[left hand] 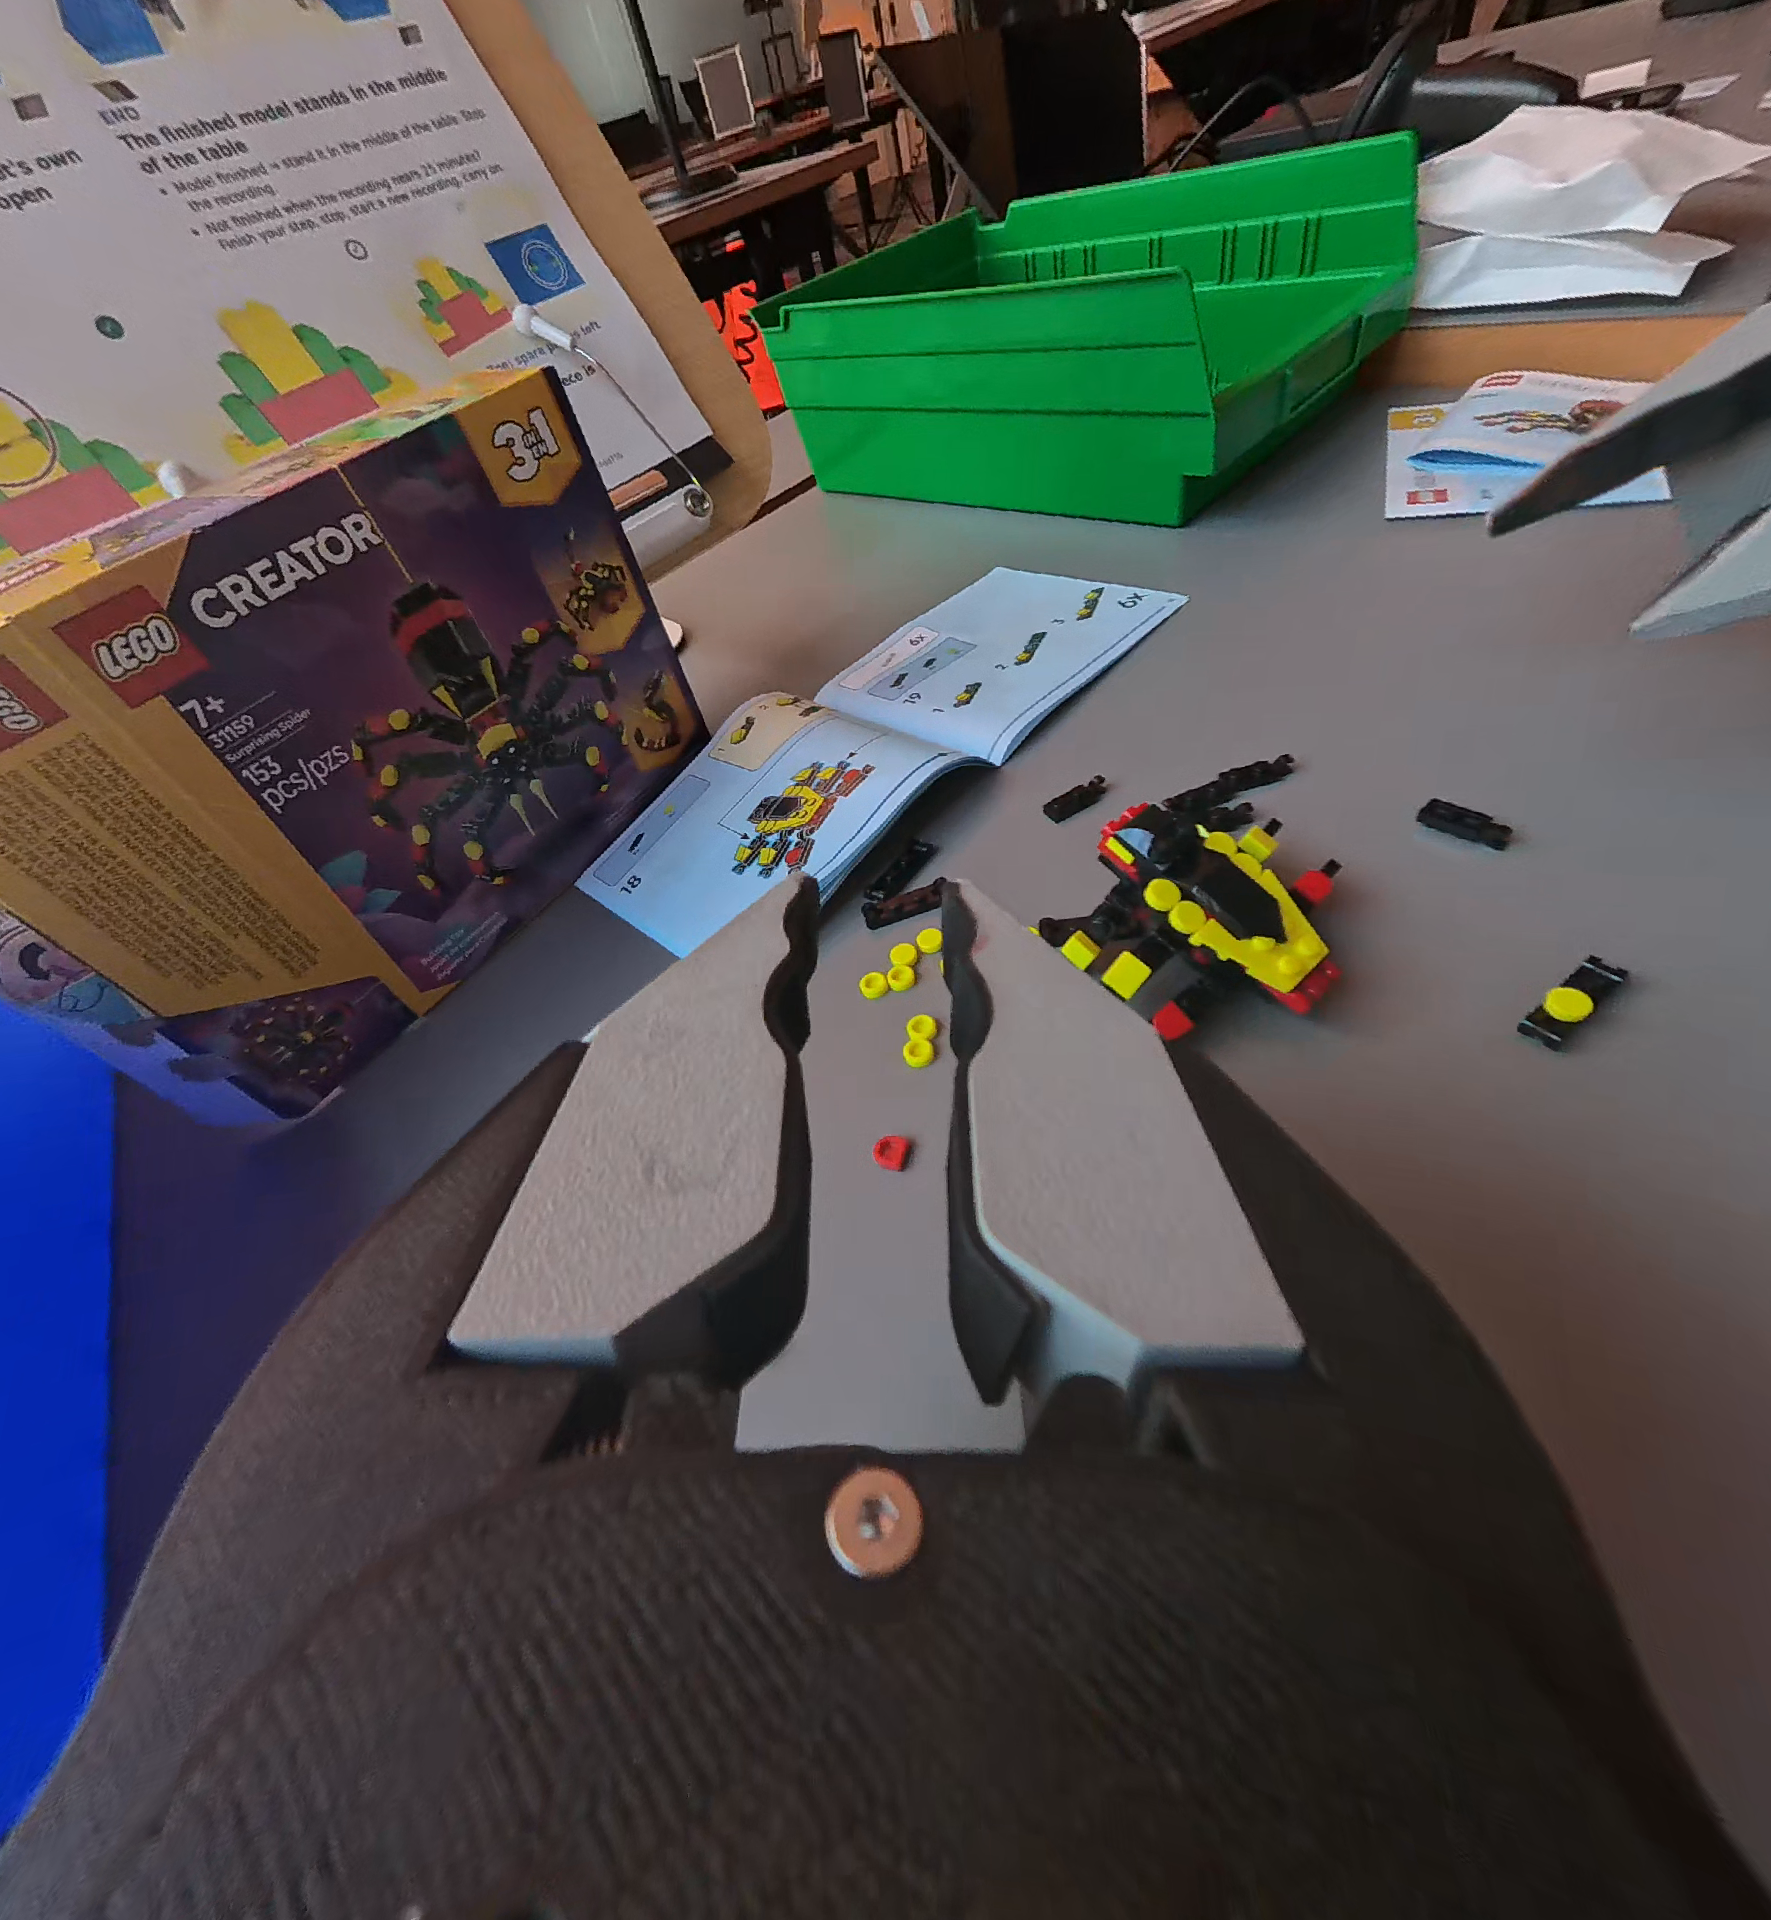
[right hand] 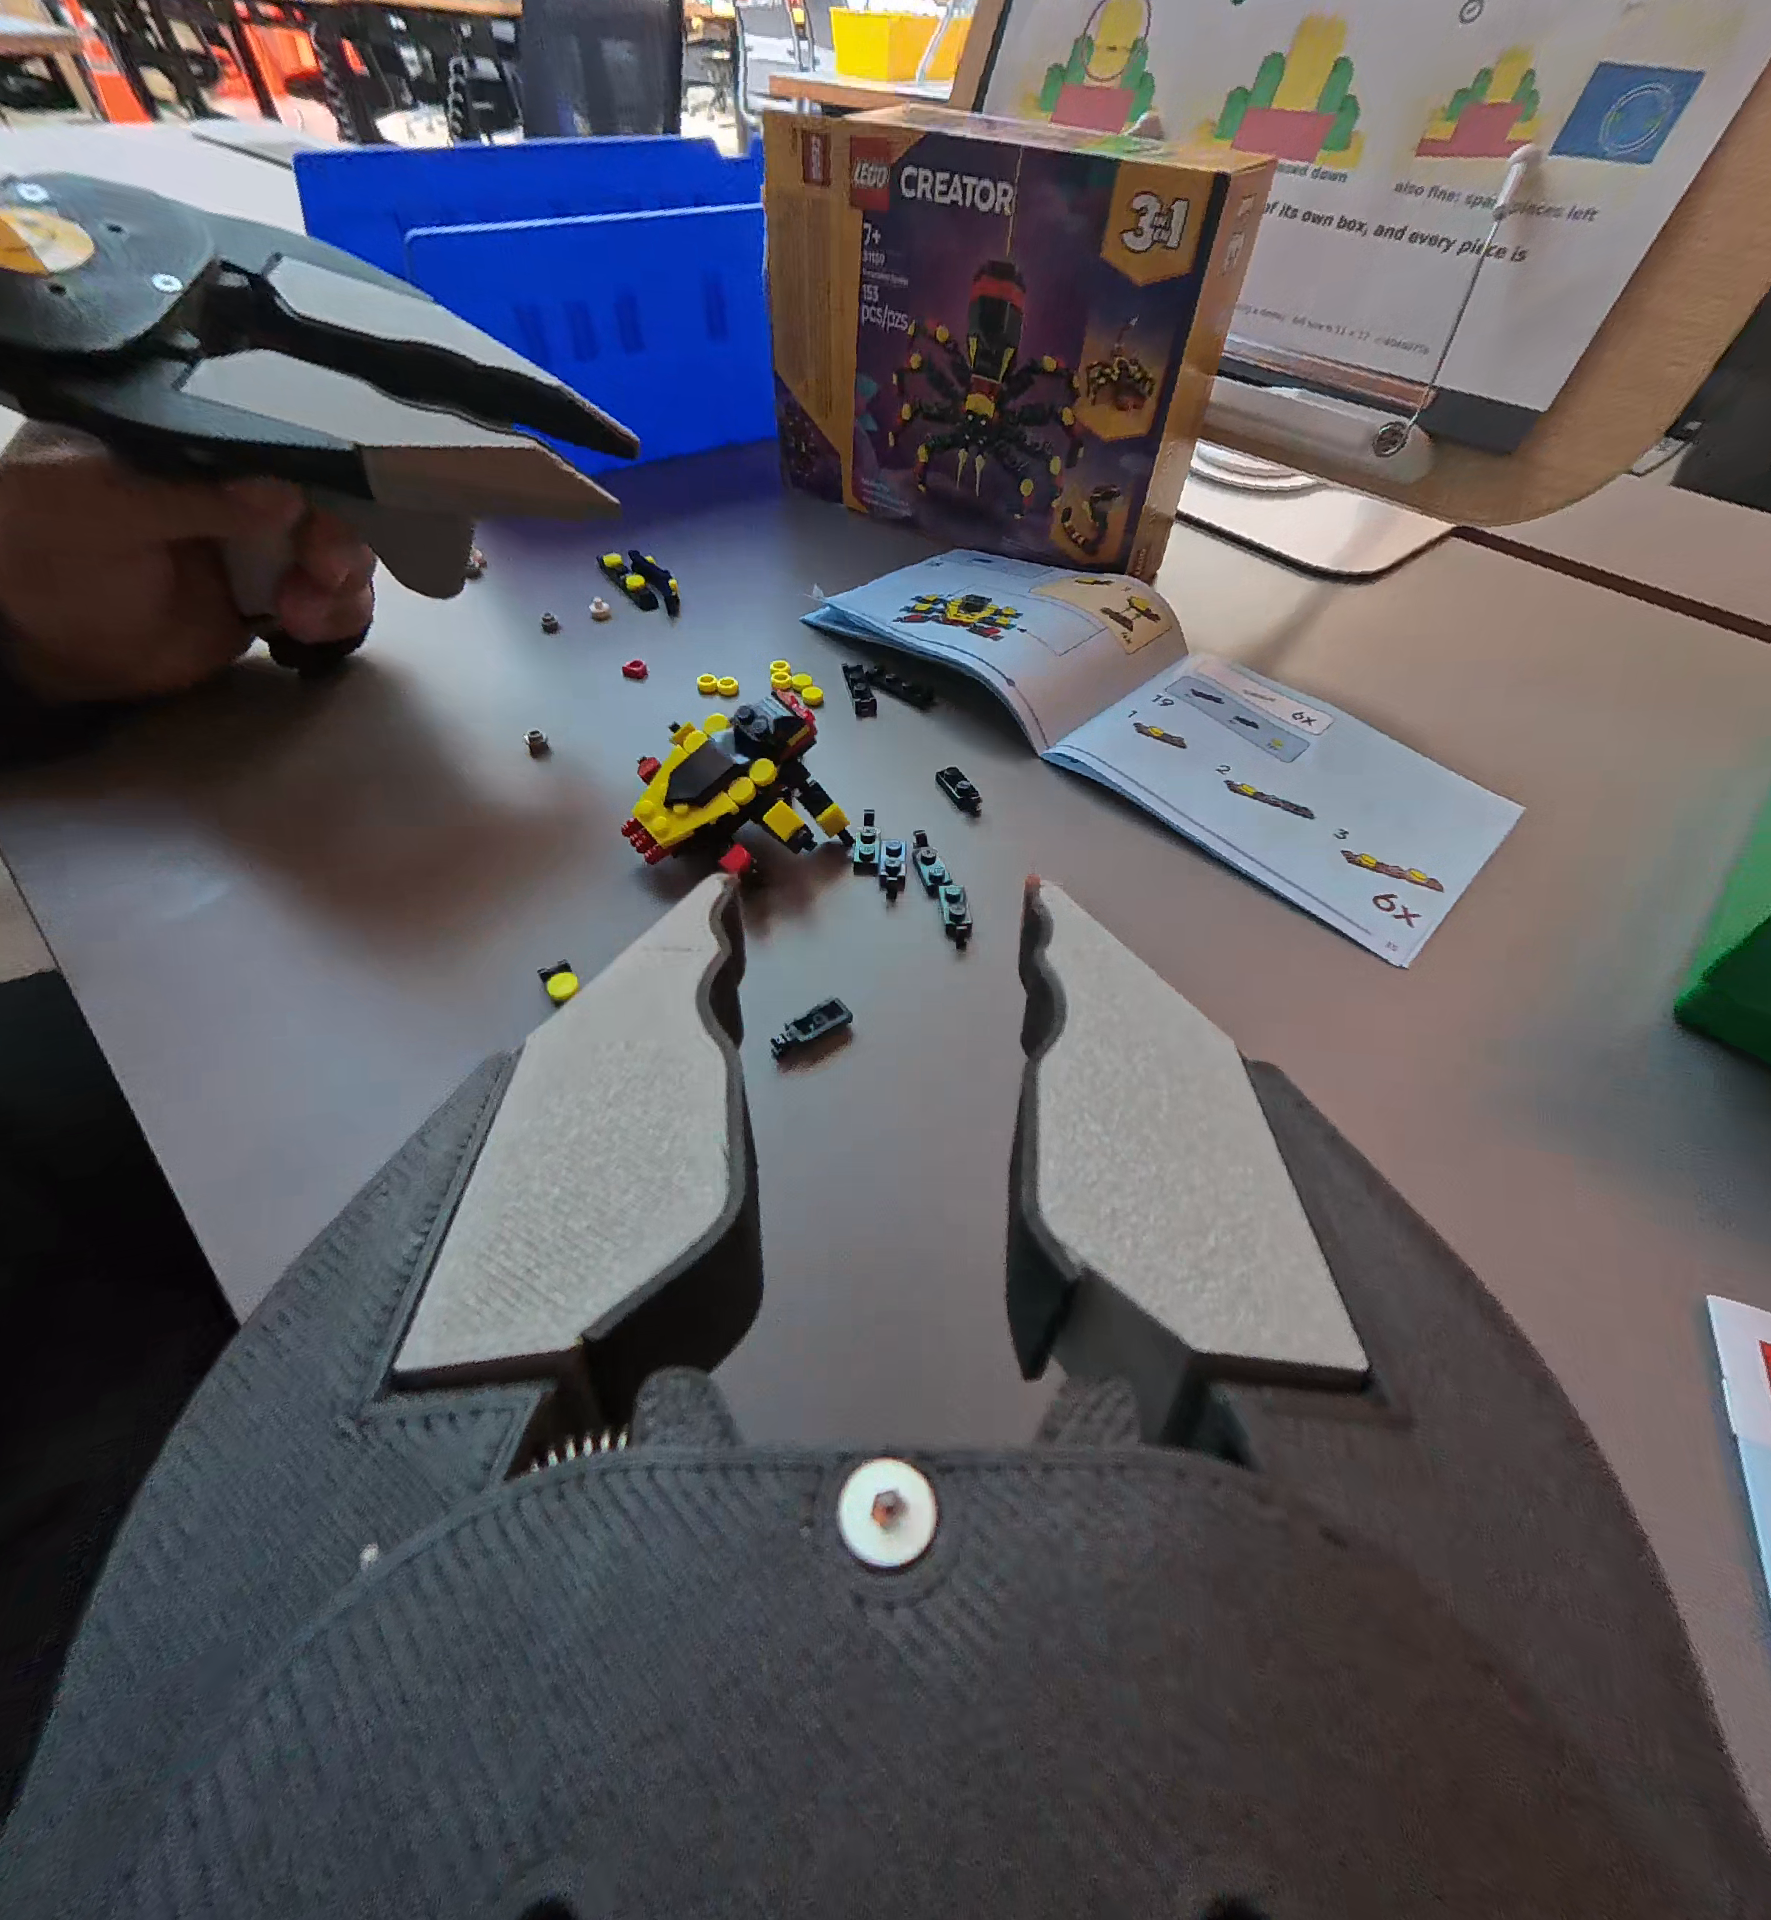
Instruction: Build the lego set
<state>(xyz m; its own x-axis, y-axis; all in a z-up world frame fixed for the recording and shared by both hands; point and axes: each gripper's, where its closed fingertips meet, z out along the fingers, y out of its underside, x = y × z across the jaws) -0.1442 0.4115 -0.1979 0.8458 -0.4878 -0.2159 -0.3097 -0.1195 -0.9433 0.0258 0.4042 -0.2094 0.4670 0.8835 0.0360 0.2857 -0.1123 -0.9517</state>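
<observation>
While I am hovering both tongs above the grey tabletop [right hand: 1276,1091], neither is gripping anything: my right tongs [right hand: 879,888] are gaping wide, my left tongs [left hand: 873,896] are parted more narrowly. Nearest my right tongs a small black piece [right hand: 811,1027] is lying between the fingers' line, with a row of black plates [right hand: 917,873] just beyond it. Going by the open booklet [right hand: 1161,727], I judge I am building legs, so I should be pinching a plate by its long sides, coming down squarely so it is not skidding away. Below my left tongs a red piece [left hand: 891,1151] and the yellow round studs [left hand: 907,982] are waiting, close together and easy to scatter. Beyond them the half-built spider body [left hand: 1198,920] is sitting mid-table, near enough to the plates that a careless approach could be knocking it. Farther back the set's box [right hand: 1006,332] is standing upright behind the booklet, a blue bin [right hand: 548,281] to one side and a green bin [left hand: 1089,322] to the other, well clear of my work.
</observation>
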